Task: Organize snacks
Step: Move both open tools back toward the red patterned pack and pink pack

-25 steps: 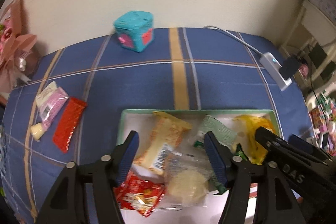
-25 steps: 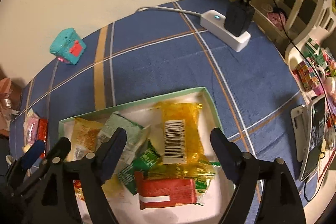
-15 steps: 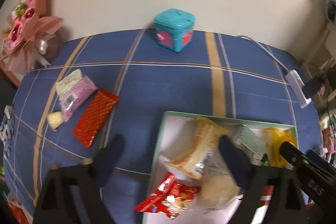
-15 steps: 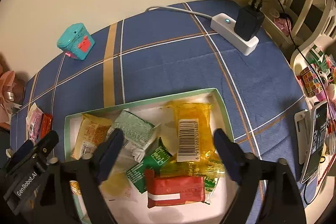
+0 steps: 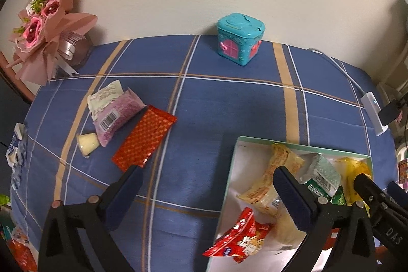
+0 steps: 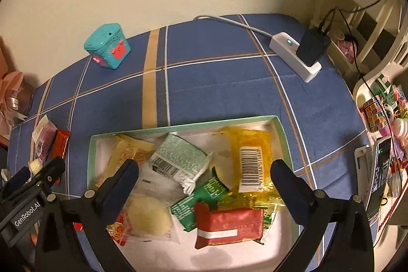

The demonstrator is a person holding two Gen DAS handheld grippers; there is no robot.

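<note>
Left gripper (image 5: 209,198) wider now, off tray (image 5: 230,170).

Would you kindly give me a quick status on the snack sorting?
Both tools open, empty, jaws just widened. Left tool over the cloth, right tool above the tray. Red packet, purple packet not yet in. Nothing in the way.

Snack packets (image 6: 178,159) in tray (image 6: 183,128) — others (image 5: 142,137) left, on tablecloth (image 5: 229,103)

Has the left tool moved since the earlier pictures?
Yes. The left tool has swung left: the tray, once between its fingers, now sits under the right finger, and its jaws have just opened, empty.
</note>
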